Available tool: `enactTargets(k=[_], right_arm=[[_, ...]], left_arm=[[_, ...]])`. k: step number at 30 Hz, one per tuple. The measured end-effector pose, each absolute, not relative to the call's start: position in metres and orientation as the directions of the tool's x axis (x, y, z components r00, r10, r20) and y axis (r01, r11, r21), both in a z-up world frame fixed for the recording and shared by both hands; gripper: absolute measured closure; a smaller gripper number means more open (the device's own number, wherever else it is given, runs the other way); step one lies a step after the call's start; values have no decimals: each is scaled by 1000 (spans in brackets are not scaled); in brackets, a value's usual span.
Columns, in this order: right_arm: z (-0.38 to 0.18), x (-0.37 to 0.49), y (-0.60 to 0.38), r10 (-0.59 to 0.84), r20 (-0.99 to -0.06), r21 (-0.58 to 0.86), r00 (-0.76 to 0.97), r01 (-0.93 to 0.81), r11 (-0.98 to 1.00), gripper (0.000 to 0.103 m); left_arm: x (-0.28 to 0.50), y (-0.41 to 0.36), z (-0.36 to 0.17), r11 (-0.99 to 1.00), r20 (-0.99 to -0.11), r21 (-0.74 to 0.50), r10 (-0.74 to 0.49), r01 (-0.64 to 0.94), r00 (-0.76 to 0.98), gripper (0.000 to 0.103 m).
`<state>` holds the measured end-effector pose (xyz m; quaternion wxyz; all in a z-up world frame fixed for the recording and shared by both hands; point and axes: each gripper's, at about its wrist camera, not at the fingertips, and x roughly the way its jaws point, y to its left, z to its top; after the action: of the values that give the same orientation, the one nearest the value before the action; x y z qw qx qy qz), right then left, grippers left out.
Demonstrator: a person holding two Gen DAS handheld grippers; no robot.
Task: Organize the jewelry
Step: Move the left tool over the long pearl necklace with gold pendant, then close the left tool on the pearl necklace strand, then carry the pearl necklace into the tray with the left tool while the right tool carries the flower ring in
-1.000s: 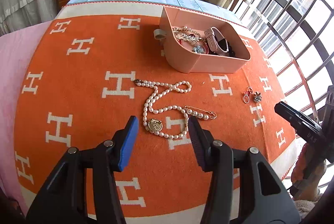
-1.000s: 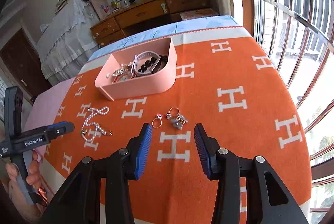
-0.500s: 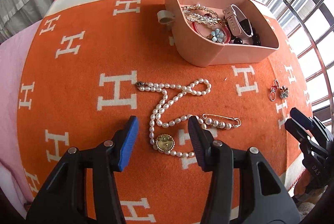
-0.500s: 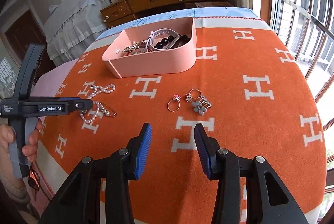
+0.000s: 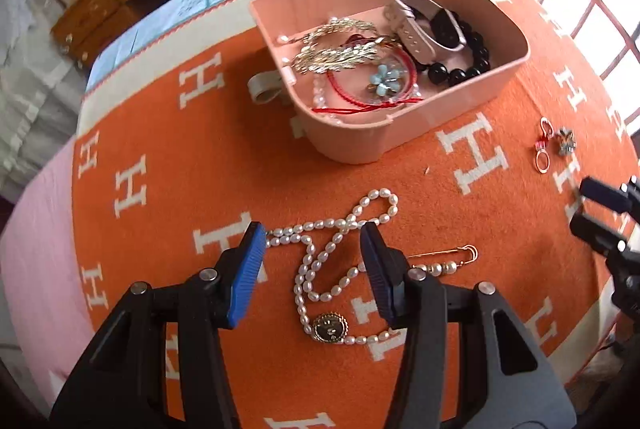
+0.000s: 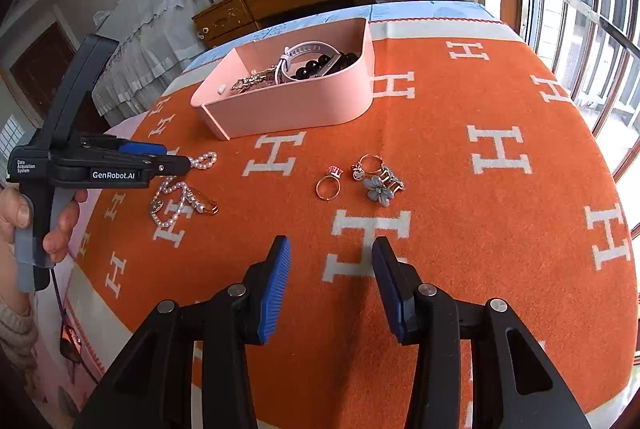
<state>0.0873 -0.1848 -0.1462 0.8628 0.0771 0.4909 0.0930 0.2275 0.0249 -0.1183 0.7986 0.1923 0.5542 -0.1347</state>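
Closer now than a second ago, the left gripper (image 5: 312,261) has swung in over the pearl necklace (image 5: 332,257), jaws apart and empty astride its strands on the orange blanket (image 5: 168,133), while the pink tray (image 5: 400,133) of sorted pieces sits just beyond; a pinch here could catch one strand only and drag the safety pin (image 5: 448,261) lying against it. From the right wrist, the right gripper (image 6: 330,285) hangs apart and empty, short of the ring (image 6: 328,185) and flower clip (image 6: 380,189), small enough to slip its pads.
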Motion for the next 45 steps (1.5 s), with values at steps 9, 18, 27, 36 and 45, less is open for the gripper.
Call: enactTargets(k=[9, 18, 27, 36, 45], right_arm=[[-147, 86, -189, 241, -832, 233, 500, -79, 969, 60], [-148, 86, -189, 249, -830, 243, 499, -79, 967, 60], [-148, 86, -191, 251, -829, 252, 500, -68, 965, 60], [-145, 89, -198, 244, -826, 258, 508, -42, 965, 60], [-144, 101, -212, 191, -836, 222, 514, -1, 975, 60]], left_arm=[[226, 5, -124, 740, -946, 210, -11, 639, 324, 57], [243, 12, -127, 631, -976, 100, -87, 769, 198, 59], [251, 17, -132, 718, -986, -13, -127, 696, 112, 100], [232, 48, -98, 913, -949, -30, -155, 408, 275, 100], [182, 70, -28, 947, -858, -118, -249, 300, 449, 100]])
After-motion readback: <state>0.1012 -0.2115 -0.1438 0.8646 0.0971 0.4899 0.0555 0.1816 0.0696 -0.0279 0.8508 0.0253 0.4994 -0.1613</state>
